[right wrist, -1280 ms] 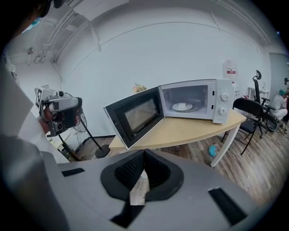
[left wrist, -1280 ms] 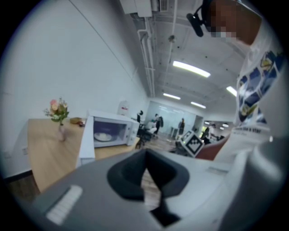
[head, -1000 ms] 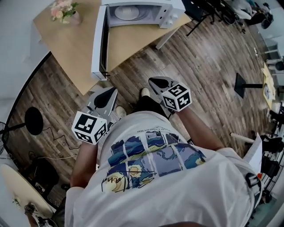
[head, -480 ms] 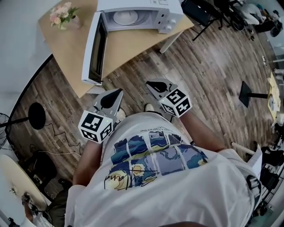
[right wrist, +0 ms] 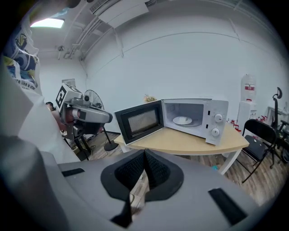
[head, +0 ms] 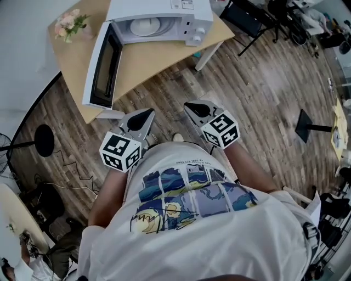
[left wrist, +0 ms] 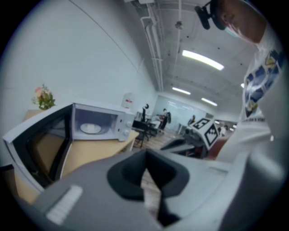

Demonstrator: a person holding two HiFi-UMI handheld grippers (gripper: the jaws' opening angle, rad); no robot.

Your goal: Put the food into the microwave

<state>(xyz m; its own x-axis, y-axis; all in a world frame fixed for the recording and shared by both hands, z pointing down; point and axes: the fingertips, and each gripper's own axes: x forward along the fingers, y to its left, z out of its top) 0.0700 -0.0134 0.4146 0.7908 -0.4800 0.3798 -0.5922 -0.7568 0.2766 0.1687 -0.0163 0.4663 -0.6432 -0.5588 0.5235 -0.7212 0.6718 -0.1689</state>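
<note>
The white microwave (head: pixel 164 19) stands on a wooden table (head: pixel 148 60), its door (head: pixel 101 66) swung wide open to the left. A white plate with pale food (head: pixel 145 26) lies inside it, also visible as the plate (left wrist: pixel 90 128) in the left gripper view and the plate (right wrist: pixel 183 120) in the right gripper view. My left gripper (head: pixel 147 112) and right gripper (head: pixel 189 104) hang over the wood floor in front of my body, short of the table. Both the left gripper (left wrist: pixel 145 155) and the right gripper (right wrist: pixel 144 153) are shut with nothing between the jaws.
A vase of pink flowers (head: pixel 68 24) sits on the table's far left corner. On the floor are a black round stand base (head: pixel 43 140) with cables at left, a black chair (head: pixel 247 16) at the upper right, and another stand base (head: pixel 307 126) at right.
In the head view the table and microwave have slid left and downward, showing more of the oven. Both grippers moved along with my body and stayed shut and empty.
</note>
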